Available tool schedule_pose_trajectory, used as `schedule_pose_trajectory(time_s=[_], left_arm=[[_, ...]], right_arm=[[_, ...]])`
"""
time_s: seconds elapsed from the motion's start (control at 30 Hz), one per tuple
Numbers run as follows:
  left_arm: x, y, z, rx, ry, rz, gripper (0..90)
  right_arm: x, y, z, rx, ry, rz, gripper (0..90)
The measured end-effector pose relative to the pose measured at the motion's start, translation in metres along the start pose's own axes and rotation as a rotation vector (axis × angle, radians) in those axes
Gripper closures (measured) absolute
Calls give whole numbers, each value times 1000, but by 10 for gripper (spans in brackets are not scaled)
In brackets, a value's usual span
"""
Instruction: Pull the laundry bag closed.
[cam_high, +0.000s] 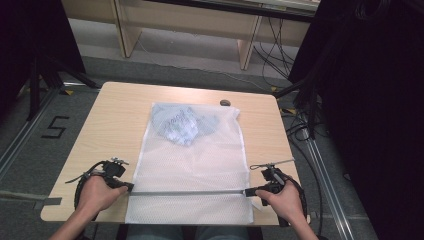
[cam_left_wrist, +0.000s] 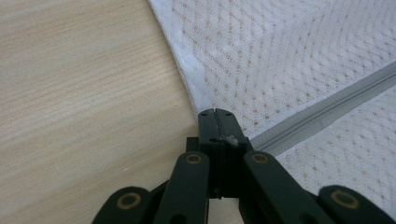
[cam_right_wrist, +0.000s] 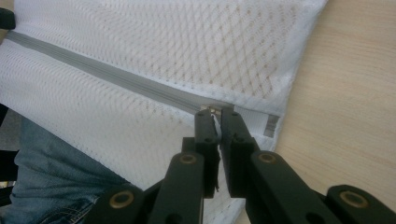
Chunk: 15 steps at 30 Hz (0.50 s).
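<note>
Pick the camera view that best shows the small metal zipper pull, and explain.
The right gripper view: the small metal zipper pull sits at the tongs' tips, close up. The high view shows only its spot; the left gripper view shows the grey zipper tape.

Setting: lab or recording studio. Evidence: black curtains (cam_high: 370, 100) at both sides, tripod legs (cam_high: 45, 75), floor cables (cam_high: 272, 47), taped floor numeral "5" (cam_high: 55, 127), lone wooden bench (cam_high: 115, 115), grey carpet (cam_high: 30, 165).
</note>
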<state>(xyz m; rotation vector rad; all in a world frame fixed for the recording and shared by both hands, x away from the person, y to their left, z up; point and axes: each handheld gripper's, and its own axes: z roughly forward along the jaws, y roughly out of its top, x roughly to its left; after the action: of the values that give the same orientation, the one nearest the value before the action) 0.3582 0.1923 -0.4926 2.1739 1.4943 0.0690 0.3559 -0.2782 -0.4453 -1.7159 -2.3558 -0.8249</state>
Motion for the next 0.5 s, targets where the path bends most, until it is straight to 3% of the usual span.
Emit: schedule_pose_trajectory(time_s=[0.03,0.1,0.2,0.23,0.27,0.3,0.33,0.4,0.43,0.5], left_arm=[[0,0,0,0,0,0,899],[0,0,0,-2,0,0,899],[0,0,0,-2,0,0,899],[0,0,0,-3,0,0,899],[0,0,0,-1,0,1,899],[0,0,0,-4,1,1,899],[0,0,0,-3,0,0,899],[0,0,0,-2,0,0,899],[0,0,0,-3,0,0,899],[0,0,0,-2,-1,0,899]], right_arm=[[-3,0,0,-3,-14,-31,868],[-5,0,-1,4,-10,-33,868],[-4,-1,-1,2,-10,4,868],[-8,-1,-1,11,-11,-45,868],[-6,-1,0,-2,-15,-6,868],[-3,-1,-3,29,-16,39,868],[-7,-1,-1,10,-10,-10,868],[-7,-1,0,4,-9,11,867],[-4,-1,-2,40,-8,57,867],[-8,-1,-2,30,-19,23,868]])
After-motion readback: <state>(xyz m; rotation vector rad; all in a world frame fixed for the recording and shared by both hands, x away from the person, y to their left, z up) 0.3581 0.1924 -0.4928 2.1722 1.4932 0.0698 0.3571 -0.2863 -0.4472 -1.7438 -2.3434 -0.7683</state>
